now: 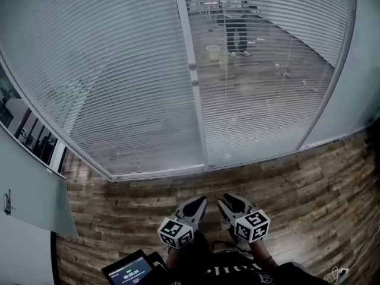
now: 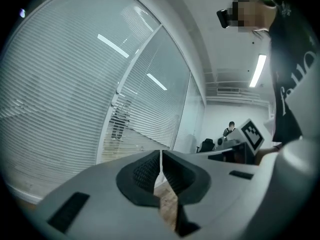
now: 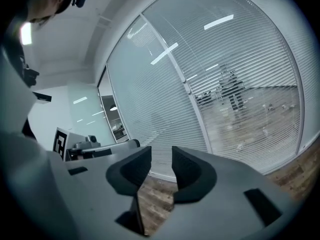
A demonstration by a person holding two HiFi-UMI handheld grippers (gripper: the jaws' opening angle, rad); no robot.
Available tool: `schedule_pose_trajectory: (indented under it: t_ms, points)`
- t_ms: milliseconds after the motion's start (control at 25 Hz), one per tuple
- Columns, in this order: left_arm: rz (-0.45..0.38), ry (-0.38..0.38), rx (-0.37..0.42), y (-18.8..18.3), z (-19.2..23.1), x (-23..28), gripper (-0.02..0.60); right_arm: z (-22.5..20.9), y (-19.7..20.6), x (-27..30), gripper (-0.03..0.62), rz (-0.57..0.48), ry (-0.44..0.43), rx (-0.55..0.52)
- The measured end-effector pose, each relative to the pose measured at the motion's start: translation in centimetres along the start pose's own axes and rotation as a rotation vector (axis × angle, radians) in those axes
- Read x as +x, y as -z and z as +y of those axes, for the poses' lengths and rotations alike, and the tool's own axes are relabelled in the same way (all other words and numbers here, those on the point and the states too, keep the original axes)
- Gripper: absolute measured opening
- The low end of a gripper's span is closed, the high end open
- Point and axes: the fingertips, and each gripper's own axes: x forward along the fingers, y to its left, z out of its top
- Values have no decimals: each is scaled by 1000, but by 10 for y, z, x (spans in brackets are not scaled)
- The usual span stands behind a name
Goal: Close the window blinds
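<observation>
Two blinds hang behind a glass wall. The left blind [image 1: 101,76] has its slats turned nearly flat and hides the room beyond. Through the slats of the right blind [image 1: 273,100] I can see that room's floor. A white post [image 1: 193,94] with a small fitting [image 1: 192,67] divides them. Both grippers are held low by my body, well short of the glass. My left gripper [image 1: 199,201] [image 2: 160,156] is shut with nothing between its jaws. My right gripper [image 1: 225,202] [image 3: 161,156] is open a little and holds nothing.
Wood flooring [image 1: 297,183] runs from me to the sill. Behind the right pane stand a person [image 1: 236,28] and a pale bin [image 1: 213,52]. A door with a handle [image 1: 7,202] is at the left, a grey wall [image 1: 365,70] at the right, and a screen device [image 1: 127,270] by my left leg.
</observation>
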Motion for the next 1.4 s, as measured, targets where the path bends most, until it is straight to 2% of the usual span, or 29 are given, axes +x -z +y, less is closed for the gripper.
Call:
schedule_pose_trajectory:
  t_ms: [280,520,920,1040,1160,1280,1400]
  points:
    - [-27,63,50,-65,111,13,5,2,-54,114,137,-73,55,-8]
    - [-51,70,37,-89,190,16,5,-8,-87,183,137,-122,105,-12]
    - [-35,92,-17,-94,228,67,5,-70,-189,246,137,-214,164,-128]
    - [-41,74,-13,-102,240,87,5,-92,-229,268,137,-257,160,-120]
    - [-72,39,-3,-120,259,107,5,-117,-256,301,137,-255,177,-95]
    - [-111,7,4,-138,277,121,5,-141,-278,333,137,-257,207,-59]
    - [-114,-23,2,-143,288,134,5,-166,-297,359,137,-256,258,-48]
